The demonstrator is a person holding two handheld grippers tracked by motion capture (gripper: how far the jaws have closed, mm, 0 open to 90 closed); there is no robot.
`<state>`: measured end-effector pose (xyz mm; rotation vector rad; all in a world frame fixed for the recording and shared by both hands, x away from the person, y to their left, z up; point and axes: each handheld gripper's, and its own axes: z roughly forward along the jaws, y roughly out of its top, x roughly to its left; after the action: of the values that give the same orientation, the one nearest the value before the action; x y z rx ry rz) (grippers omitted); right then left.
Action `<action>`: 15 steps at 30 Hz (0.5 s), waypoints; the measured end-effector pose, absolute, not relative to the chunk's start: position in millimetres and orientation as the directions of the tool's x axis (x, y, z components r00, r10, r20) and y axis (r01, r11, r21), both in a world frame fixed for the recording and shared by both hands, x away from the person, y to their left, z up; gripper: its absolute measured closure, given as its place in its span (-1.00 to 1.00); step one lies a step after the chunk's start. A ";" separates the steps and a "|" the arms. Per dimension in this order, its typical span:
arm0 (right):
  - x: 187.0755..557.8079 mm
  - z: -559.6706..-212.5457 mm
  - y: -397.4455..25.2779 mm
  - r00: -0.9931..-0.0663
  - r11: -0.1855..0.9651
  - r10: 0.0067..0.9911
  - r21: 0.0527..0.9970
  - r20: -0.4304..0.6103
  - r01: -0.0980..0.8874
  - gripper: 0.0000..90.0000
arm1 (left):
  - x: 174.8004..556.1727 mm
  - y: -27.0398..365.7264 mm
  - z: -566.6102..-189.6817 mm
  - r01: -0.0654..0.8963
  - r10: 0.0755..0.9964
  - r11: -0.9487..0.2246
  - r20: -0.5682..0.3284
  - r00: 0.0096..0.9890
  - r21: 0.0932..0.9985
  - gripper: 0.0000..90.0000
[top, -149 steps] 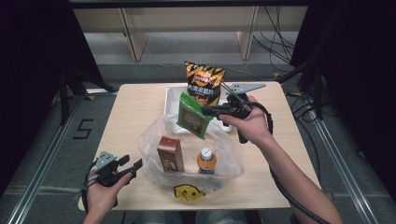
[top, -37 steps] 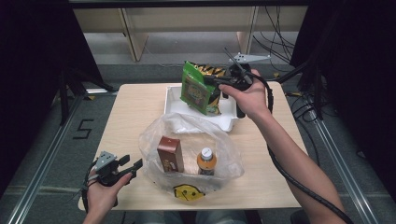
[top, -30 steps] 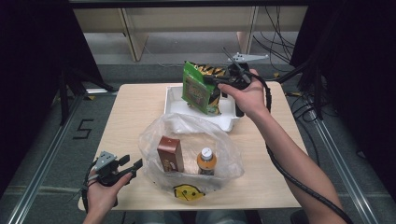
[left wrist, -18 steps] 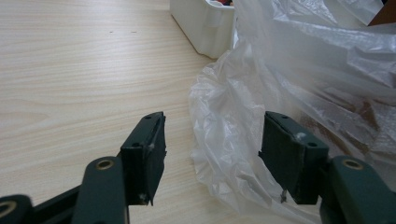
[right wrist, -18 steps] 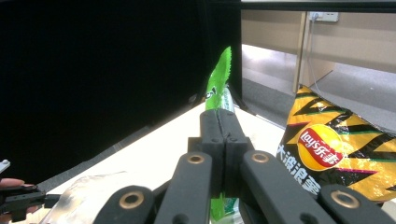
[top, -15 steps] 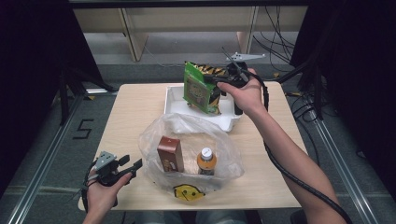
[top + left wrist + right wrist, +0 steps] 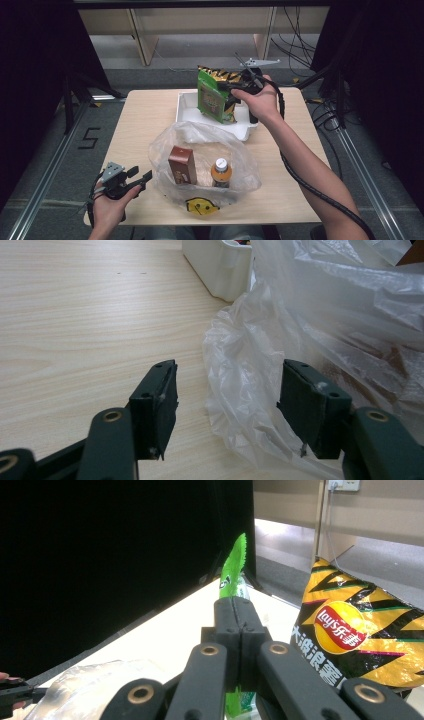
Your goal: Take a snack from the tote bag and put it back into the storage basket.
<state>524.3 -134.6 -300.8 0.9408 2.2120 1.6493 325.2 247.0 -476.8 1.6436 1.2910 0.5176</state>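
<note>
My right gripper (image 7: 229,88) is shut on the edge of a green snack packet (image 7: 212,97), which hangs over the white tray (image 7: 189,109) at the back of the table. In the right gripper view the green packet (image 7: 233,568) rises edge-on from between the closed jaws of my right gripper (image 7: 234,609). A black-and-yellow chip bag (image 7: 357,631) stands just behind it in the tray. My left gripper (image 7: 141,178) is open at the table's front left, beside a clear plastic bag (image 7: 240,152). In the left gripper view its jaws (image 7: 227,395) straddle the plastic bag's crumpled edge (image 7: 250,375).
Inside the clear bag stand a brown carton (image 7: 182,164) and an orange-capped bottle (image 7: 221,171); a yellow printed mark (image 7: 201,206) shows at its front. The tray's corner (image 7: 220,265) lies beyond the left jaws. Bare wood (image 7: 145,117) spreads at the left.
The right gripper lifted the green packet from over the bag back to above the tray, then lowered it slightly in the last second. The left gripper stayed still.
</note>
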 end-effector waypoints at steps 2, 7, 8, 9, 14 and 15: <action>526.0 -303.0 -134.0 -0.769 0.167 0.612 0.920 0.185 0.354 1.00 | 325.3 247.0 -476.9 0.509 0.911 0.008 -0.217 0.352 0.861 -0.12; 528.0 -306.5 -132.5 -0.767 0.167 0.612 0.918 0.190 0.361 1.00 | 325.0 246.7 -477.1 0.510 0.911 0.011 -0.219 0.350 0.860 -0.12; 528.6 -307.2 -132.3 -0.768 0.165 0.611 0.919 0.190 0.358 1.00 | 324.9 246.4 -476.9 0.510 0.911 0.012 -0.219 0.349 0.860 -0.12; 530.2 -308.3 -132.7 -0.770 0.173 0.615 0.923 0.171 0.343 1.00 | 324.9 246.5 -477.0 0.510 0.911 0.012 -0.219 0.349 0.860 -0.12; 532.2 -312.3 -132.9 -0.760 0.166 0.622 0.915 0.192 0.367 1.00 | 325.0 246.6 -477.2 0.510 0.911 0.012 -0.220 0.349 0.860 -0.12; 532.3 -312.9 -133.1 -0.757 0.169 0.623 0.912 0.195 0.374 1.00 | 325.1 246.7 -477.2 0.511 0.911 0.012 -0.220 0.349 0.860 -0.12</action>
<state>532.3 -133.1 -312.9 0.9677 2.2193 1.6250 325.1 246.7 -477.2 1.6400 1.2970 0.5164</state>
